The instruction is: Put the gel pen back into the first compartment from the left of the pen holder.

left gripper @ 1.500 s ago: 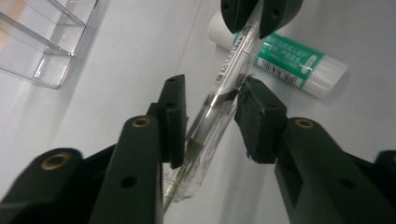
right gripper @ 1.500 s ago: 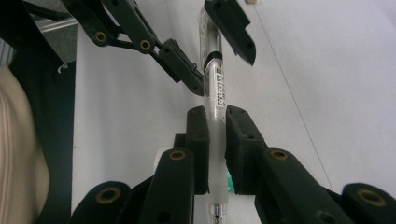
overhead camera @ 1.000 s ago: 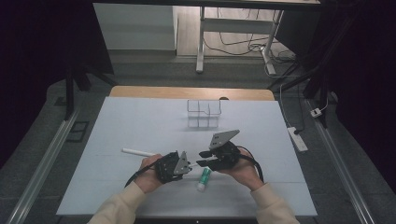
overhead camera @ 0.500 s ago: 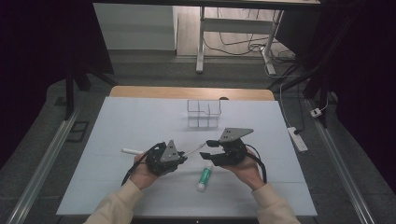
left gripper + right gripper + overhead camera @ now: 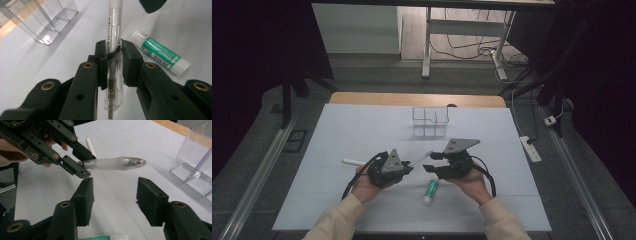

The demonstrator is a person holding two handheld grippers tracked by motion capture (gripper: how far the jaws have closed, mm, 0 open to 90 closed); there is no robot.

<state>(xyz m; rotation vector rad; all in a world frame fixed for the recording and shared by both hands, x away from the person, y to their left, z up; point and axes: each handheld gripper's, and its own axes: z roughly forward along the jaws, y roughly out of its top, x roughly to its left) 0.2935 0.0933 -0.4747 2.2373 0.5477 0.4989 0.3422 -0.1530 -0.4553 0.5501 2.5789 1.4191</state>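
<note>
My left gripper [image 5: 411,167] [image 5: 114,53] is shut on a clear pen [image 5: 421,158] [image 5: 115,20], with the pads clamped round its barrel. The pen points toward my right gripper [image 5: 430,162] [image 5: 115,195]. In the right gripper view the frosted pen tip [image 5: 117,163] hangs just above the right jaws, clear of both pads. Those jaws stand apart and have just been closing a little, with nothing between them. A green and white glue stick [image 5: 430,191] [image 5: 160,52] lies on the table under the right hand.
A clear compartment box [image 5: 430,121] [image 5: 42,20] [image 5: 197,157] stands at the table's far middle. A white stick-shaped item [image 5: 352,161] [image 5: 91,147] lies left of the left hand. The white tabletop [image 5: 337,130] ends at a wooden back edge, and a power strip [image 5: 530,148] lies to the right.
The two grippers, close together a second ago, have drawn apart, and the pen in the left one now shows between them. The right jaws stand wider.
</note>
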